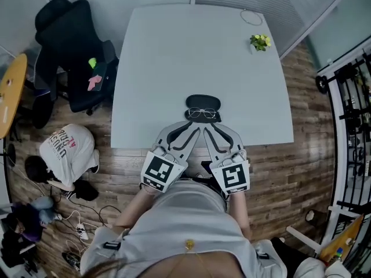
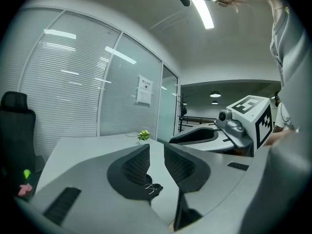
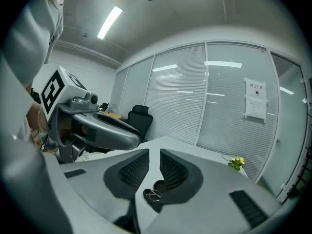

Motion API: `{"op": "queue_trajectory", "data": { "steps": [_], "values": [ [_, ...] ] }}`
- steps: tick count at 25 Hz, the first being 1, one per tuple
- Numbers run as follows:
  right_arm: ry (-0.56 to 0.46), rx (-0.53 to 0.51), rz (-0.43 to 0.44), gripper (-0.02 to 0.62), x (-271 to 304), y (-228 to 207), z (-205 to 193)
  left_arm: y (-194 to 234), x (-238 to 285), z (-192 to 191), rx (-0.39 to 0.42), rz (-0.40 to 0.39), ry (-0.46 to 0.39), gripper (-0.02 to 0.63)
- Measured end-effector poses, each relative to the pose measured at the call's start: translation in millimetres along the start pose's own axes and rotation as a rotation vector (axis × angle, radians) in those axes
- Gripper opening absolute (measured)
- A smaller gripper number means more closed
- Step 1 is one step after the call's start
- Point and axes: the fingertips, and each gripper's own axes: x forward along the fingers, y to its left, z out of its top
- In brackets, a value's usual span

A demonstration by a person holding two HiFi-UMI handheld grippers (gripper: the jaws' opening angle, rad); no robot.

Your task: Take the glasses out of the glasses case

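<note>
A black glasses case (image 1: 203, 101) lies open near the table's front edge. Thin wire-rimmed glasses (image 1: 202, 114) rest on its near half. They show small past the jaws in the left gripper view as glasses (image 2: 152, 187) and in the right gripper view as glasses (image 3: 153, 194). My left gripper (image 1: 193, 130) and right gripper (image 1: 211, 130) lie side by side just short of the glasses and point at them. Each has its jaws drawn together to a thin slit, and nothing is between them. Neither touches the glasses or the case.
A small potted plant (image 1: 260, 41) and a thin wire ring (image 1: 251, 17) sit at the table's far right corner. A black office chair (image 1: 72, 51) stands left of the table (image 1: 174, 57). A person in white crouches on the floor (image 1: 66, 152) at left.
</note>
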Motion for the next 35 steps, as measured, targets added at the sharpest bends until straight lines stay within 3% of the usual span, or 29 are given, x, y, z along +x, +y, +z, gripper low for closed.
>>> {"op": "queue_trajectory", "data": {
  "steps": [10, 18, 35],
  "values": [
    [0.021, 0.026, -0.076, 0.074, 25, -8, -1, 25, 8, -2, 0.021, -0.085, 0.012, 0.097],
    [0.018, 0.063, -0.114, 0.074, 32, -15, -3, 38, 12, -3, 0.031, -0.103, 0.021, 0.097],
    [0.013, 0.075, -0.058, 0.069, 46, -49, -8, 37, 61, -6, 0.029, -0.090, 0.061, 0.097]
  ]
}}
